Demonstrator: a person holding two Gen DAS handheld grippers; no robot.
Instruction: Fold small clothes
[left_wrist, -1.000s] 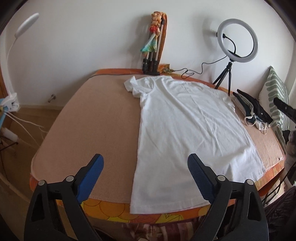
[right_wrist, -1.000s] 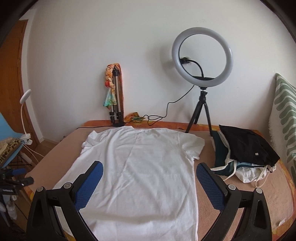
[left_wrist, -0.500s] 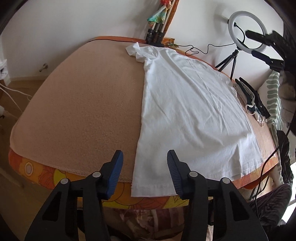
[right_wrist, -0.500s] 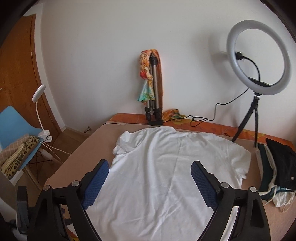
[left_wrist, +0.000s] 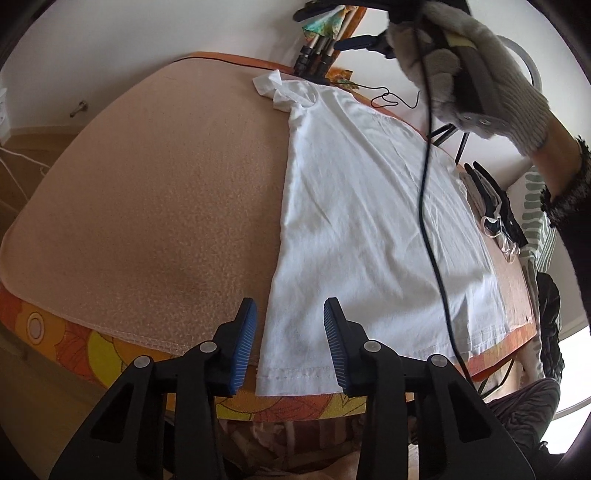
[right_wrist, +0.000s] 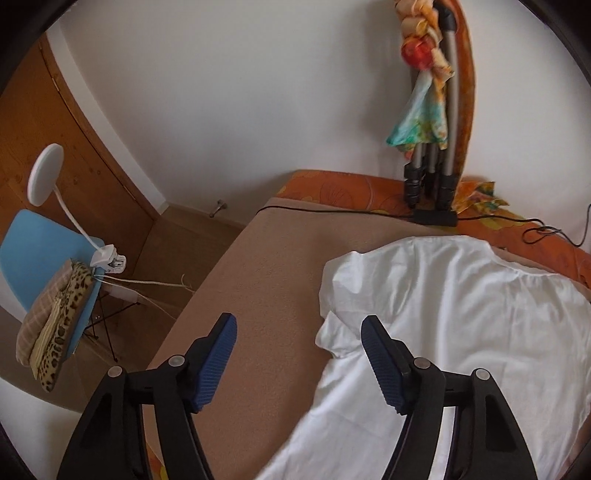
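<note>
T-shirt, white, is lying spread flat on the bed, its hem hanging a little over the near edge and one sleeve bunched at the far corner. Compared with a second ago, I'm seeing both tools having swung in on the shirt's left side: the left gripper has dropped toward the hem corner and narrowed from wide open to a moderate gap, while the right gripper has crossed over from mid-shirt to the crumpled sleeve. I'm reading this as lining up the first lengthwise fold, with neither end grasped yet. The left gripper is hovering with its jaws parted on either side of the hem corner, pinching nothing. The right gripper is standing wider apart, one finger over bare blanket, the other over the sleeve edge; whether it is touching cloth I cannot tell
</note>
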